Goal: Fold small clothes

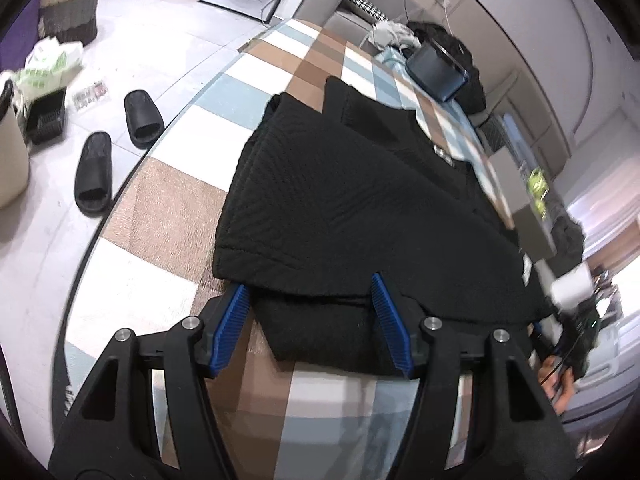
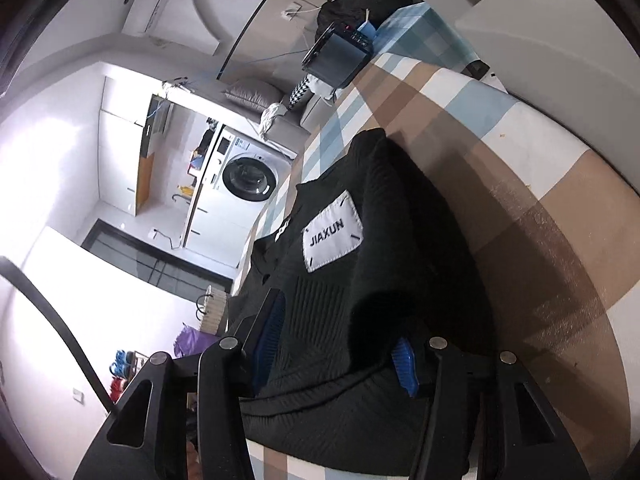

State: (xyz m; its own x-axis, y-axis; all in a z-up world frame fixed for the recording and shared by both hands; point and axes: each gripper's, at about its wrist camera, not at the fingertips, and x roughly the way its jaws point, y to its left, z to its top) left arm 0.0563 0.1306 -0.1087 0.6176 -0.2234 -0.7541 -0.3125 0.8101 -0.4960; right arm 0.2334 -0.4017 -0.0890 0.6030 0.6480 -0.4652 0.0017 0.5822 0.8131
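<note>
Both tongs, left gripper (image 1: 310, 322) and right gripper (image 2: 338, 346), stand parted astride the soft, floppy black knit garment (image 1: 360, 200), unclenched; pinch its doubled edges

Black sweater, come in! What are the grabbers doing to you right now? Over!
Left gripper open, straddling the black sweater edge. Right gripper around bunched knit; grip unclear. Sweater partly folded on checked table. Nothing in the way.
</note>
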